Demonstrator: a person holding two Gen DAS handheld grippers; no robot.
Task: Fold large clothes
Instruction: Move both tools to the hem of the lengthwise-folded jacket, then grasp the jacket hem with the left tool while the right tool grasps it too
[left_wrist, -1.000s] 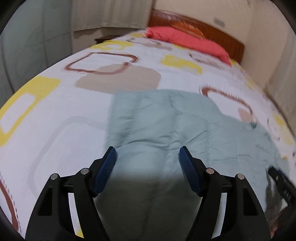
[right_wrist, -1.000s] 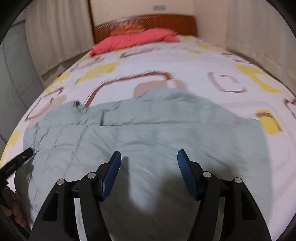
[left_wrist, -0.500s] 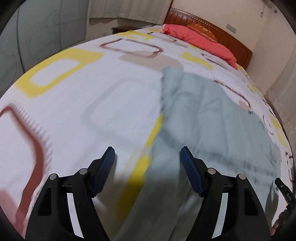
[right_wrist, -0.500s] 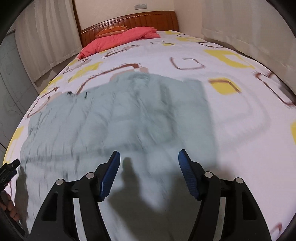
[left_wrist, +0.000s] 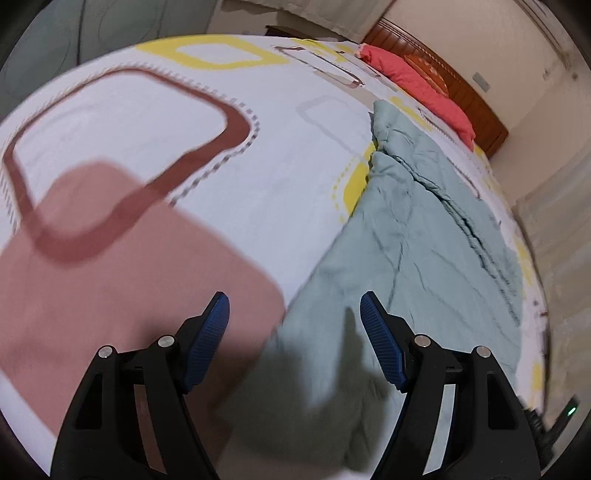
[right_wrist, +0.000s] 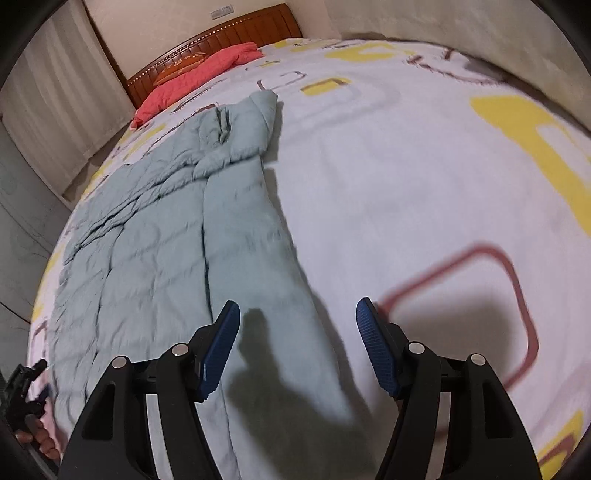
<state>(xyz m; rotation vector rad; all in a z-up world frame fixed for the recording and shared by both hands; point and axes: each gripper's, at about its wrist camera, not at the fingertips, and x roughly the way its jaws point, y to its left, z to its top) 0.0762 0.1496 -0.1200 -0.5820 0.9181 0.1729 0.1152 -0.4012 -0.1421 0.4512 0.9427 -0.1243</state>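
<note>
The pale green jacket (left_wrist: 424, 258) lies spread flat on the bed (left_wrist: 184, 122), lengthwise toward the red pillow (left_wrist: 417, 85). The left hand-held gripper (left_wrist: 294, 339) and right hand-held gripper (right_wrist: 297, 345) hover over its 2 opposite side edges, both gaping and empty.

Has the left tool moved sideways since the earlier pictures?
Yes. The left tool now sits over the left edge of the green padded jacket, with patterned bedsheet under its left side; earlier it was over the jacket's middle.
</note>
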